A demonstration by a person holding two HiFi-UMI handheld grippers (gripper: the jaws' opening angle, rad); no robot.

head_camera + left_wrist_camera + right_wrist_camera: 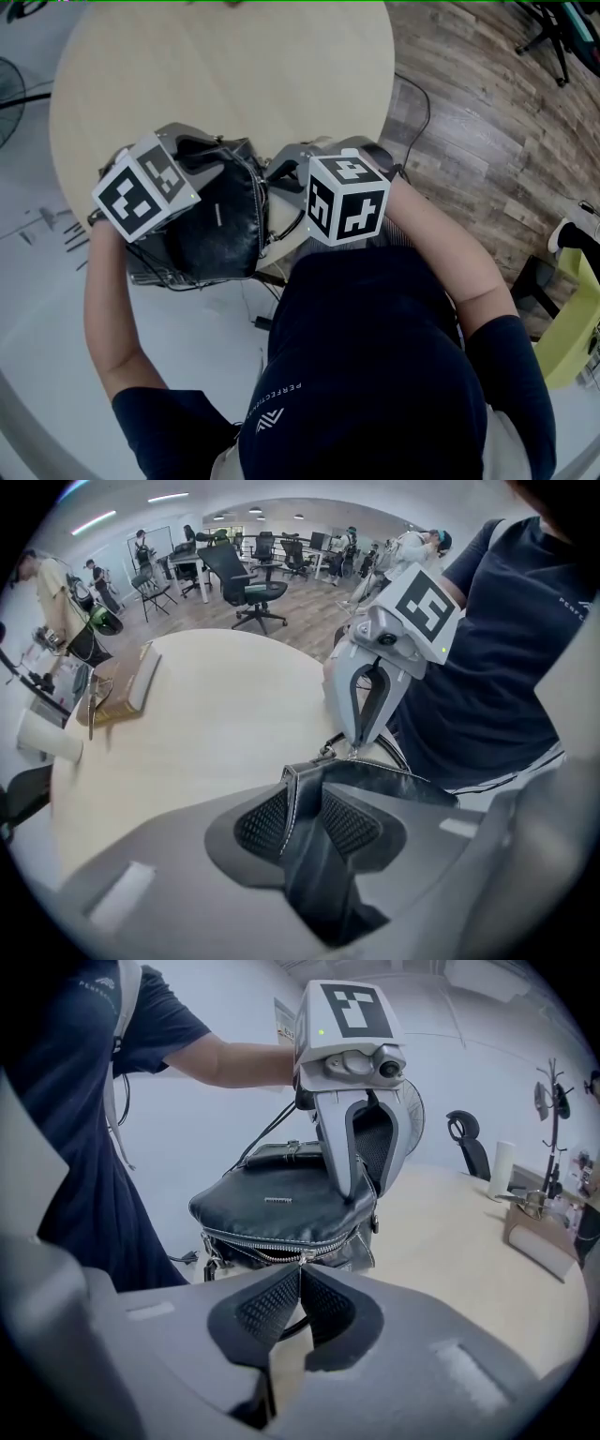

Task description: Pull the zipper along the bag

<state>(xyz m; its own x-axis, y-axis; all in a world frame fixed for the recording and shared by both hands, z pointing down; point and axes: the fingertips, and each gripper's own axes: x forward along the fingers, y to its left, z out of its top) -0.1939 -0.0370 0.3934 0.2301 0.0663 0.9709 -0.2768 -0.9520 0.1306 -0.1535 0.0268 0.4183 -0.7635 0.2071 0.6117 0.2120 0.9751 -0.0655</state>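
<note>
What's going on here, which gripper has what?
A person holds a gripper in each hand and works on a black bag sitting at the near edge of a round table. The left gripper is clamped on the bag's stitched leather end, steadying it. The right gripper is shut on the zipper pull. The zipper gapes on one side of the pull, so it looks only partly run along the bag.

Black leather bag [220, 225] upright at the table [234, 84] edge — zipper [272, 1252] partly open.
</note>
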